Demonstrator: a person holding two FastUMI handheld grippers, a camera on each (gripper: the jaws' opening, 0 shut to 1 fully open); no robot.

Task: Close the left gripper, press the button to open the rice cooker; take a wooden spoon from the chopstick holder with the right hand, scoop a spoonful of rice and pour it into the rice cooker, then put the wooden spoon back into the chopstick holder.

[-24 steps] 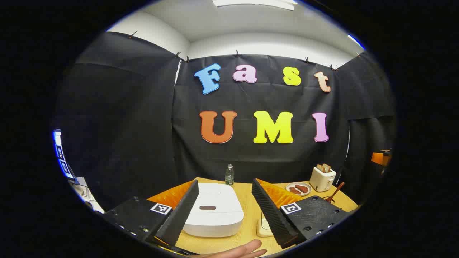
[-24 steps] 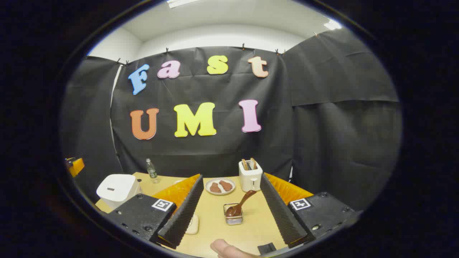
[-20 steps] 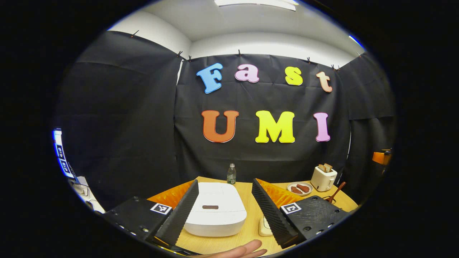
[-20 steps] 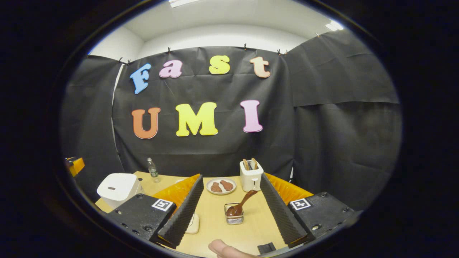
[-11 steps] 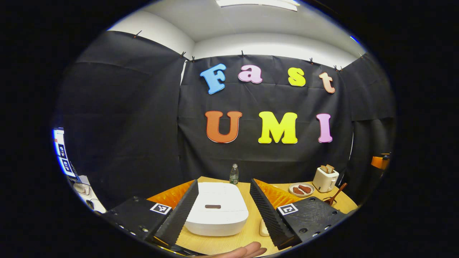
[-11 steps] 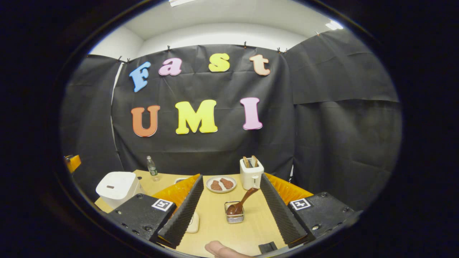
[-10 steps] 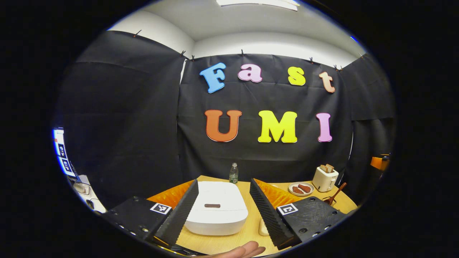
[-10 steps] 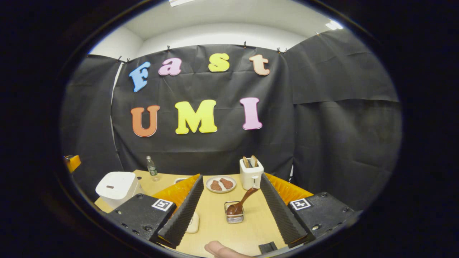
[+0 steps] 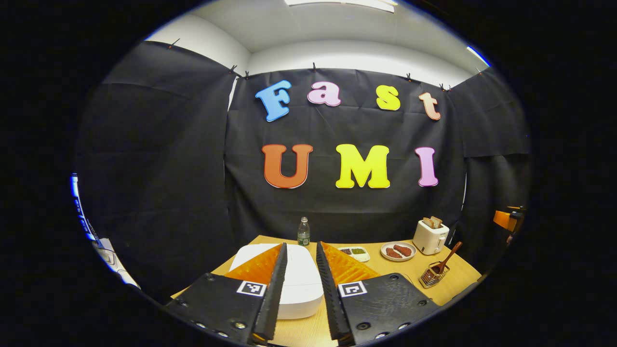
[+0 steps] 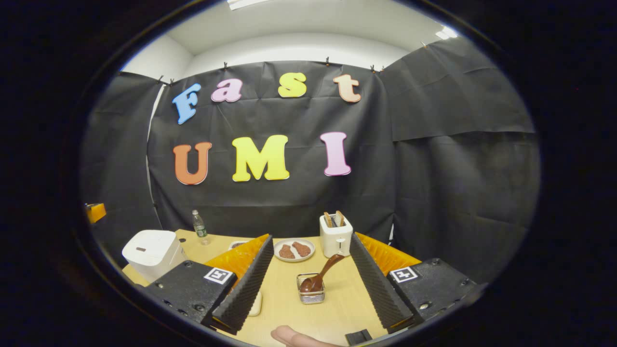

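Note:
The white rice cooker (image 9: pixel 301 284) sits lid down on the wooden table, partly behind my left gripper (image 9: pixel 301 245). Its jaws have drawn close together with a narrow gap and nothing in it. In the right gripper view the cooker (image 10: pixel 149 253) stands at the far left, a dark button (image 10: pixel 140 249) on its lid. The wooden spoon (image 10: pixel 322 274) leans in the wire chopstick holder (image 10: pixel 311 295), straight ahead of my right gripper (image 10: pixel 311 237), which is wide open and empty. The spoon (image 9: pixel 447 257) and holder (image 9: pixel 430 276) are also at the right of the left gripper view.
A toaster (image 10: pixel 336 236) with bread, a plate (image 10: pixel 294 249) of brown pieces and a water bottle (image 10: pixel 197 225) stand along the back. A small divided dish (image 9: pixel 354 252) lies beside the cooker. A pale flat item (image 10: pixel 255 303) lies by my right gripper's left finger. A person's fingertip (image 10: pixel 289 336) shows at the bottom.
The left gripper's jaws have swung in from wide open to a narrow gap, and its view has shifted so the cooker sits centred behind them. The right gripper has hardly moved.

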